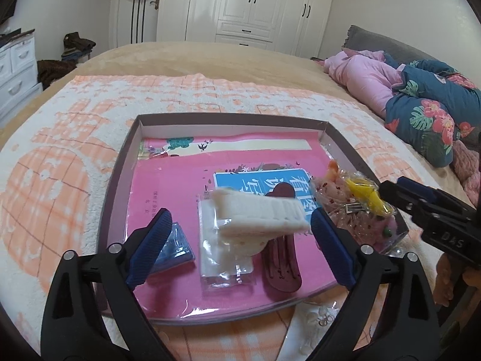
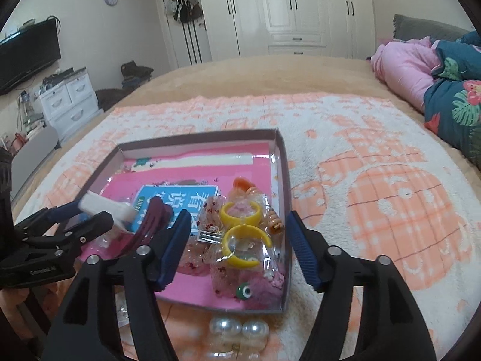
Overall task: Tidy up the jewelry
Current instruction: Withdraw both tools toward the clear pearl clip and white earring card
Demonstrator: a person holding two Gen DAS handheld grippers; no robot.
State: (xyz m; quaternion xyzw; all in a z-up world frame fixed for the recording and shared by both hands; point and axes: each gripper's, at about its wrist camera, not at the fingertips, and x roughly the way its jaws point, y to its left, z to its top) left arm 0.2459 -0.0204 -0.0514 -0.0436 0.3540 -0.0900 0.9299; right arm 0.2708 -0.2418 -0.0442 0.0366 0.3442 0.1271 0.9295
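Still, both the left gripper (image 1: 240, 228) and right gripper (image 2: 239, 240) hang released, unclenched, inside the shallow box (image 2: 284, 162) walls.

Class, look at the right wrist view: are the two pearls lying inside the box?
No. The pearls lie on the blanket, just outside the near wall of the box.

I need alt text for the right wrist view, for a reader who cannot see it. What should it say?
The open right gripper hangs over bagged yellow rings in a shallow box lined with pink paper, on a peach-and-white blanket on a bed. At left, the left gripper is by a white clip; two pearl beads lie outside the box's near edge.
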